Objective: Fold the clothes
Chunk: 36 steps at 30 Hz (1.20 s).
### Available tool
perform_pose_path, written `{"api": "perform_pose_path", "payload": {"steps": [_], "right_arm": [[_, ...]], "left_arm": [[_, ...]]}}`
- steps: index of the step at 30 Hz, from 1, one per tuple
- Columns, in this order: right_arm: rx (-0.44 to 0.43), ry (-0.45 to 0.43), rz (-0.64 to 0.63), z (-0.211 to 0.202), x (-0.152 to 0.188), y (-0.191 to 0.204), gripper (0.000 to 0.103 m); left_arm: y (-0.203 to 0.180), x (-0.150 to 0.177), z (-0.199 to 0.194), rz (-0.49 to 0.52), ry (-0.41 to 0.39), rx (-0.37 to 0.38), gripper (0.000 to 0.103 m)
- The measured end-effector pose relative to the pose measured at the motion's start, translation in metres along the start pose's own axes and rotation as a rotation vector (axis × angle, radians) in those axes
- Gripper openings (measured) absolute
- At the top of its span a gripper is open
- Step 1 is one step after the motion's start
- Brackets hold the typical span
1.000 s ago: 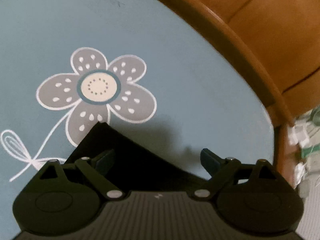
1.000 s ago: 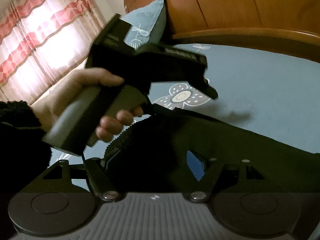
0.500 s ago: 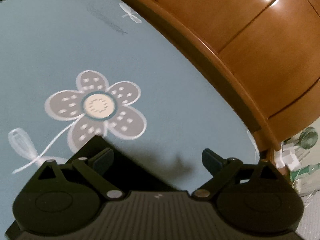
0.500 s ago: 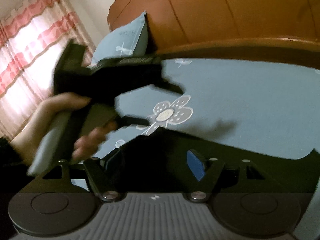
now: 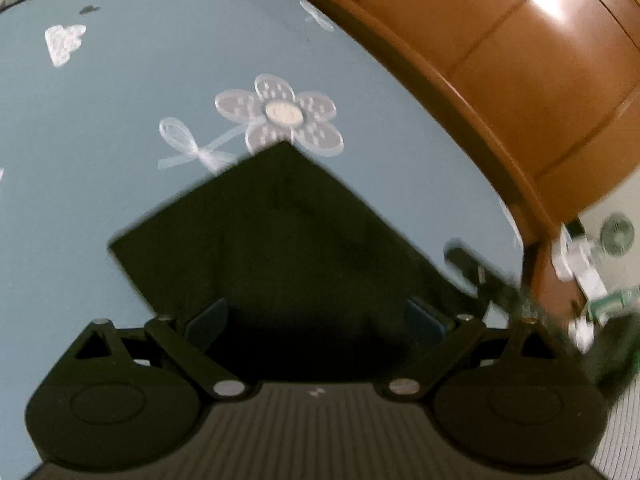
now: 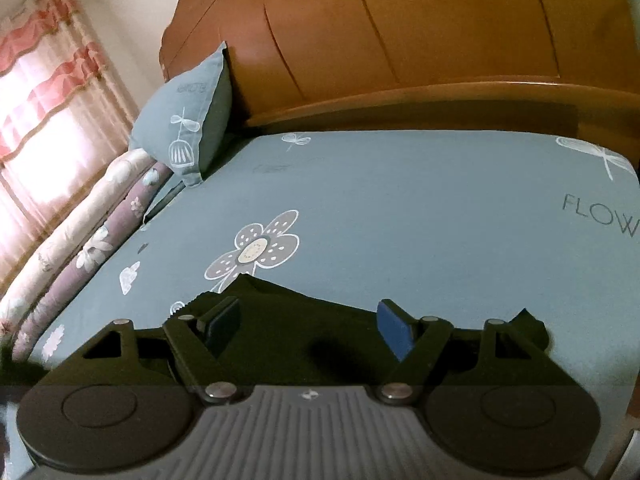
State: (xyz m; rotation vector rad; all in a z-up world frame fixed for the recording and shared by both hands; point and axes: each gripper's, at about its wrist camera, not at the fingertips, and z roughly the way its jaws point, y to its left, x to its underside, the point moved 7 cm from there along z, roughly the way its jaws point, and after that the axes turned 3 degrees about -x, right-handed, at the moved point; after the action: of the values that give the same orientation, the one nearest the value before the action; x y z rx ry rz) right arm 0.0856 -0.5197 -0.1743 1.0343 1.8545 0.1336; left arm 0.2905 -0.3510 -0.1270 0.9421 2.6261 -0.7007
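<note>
Jaws apart, both grippers; black garment (image 5: pixel 288 240) flat on bedsheet (image 5: pixel 120 120)

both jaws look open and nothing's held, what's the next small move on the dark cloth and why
Probably bring the left gripper down onto the near edge of the dark cloth and close on it. The cloth lies flat on the blue sheet as a squared shape, one corner over the printed flower, and both the left and the right gripper stand open above it, holding nothing, so another fold needs a fresh grip.

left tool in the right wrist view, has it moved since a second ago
Yes. It hung over the printed flower and the black garment, then slid left toward the curtain and out of this view.
</note>
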Motion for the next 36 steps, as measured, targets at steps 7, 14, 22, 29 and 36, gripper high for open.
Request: {"api": "perform_pose_path", "payload": {"steps": [7,14,22,29,36], "right_arm": [[-0.006,-0.001,-0.035,-0.007,0.002,0.006,0.080],[0.002,0.016,-0.014,-0.009,0.003,0.002,0.080],[0.007,0.030,-0.001,-0.004,0.002,0.000,0.080],[0.021,0.025,0.005,-0.006,-0.002,-0.007,0.080],[0.035,0.043,0.069,-0.002,-0.006,-0.028,0.083]], "left_arm": [[-0.014,0.034,-0.005,-0.018,-0.073,0.080,0.094],[-0.013,0.046,0.026,-0.104,-0.092,0.196,0.094],[-0.003,0.061,0.045,-0.131,-0.065,0.241,0.095],[-0.014,0.075,0.018,-0.140,-0.089,0.280,0.095],[-0.042,0.112,0.030,-0.058,-0.053,0.307,0.095]]}}
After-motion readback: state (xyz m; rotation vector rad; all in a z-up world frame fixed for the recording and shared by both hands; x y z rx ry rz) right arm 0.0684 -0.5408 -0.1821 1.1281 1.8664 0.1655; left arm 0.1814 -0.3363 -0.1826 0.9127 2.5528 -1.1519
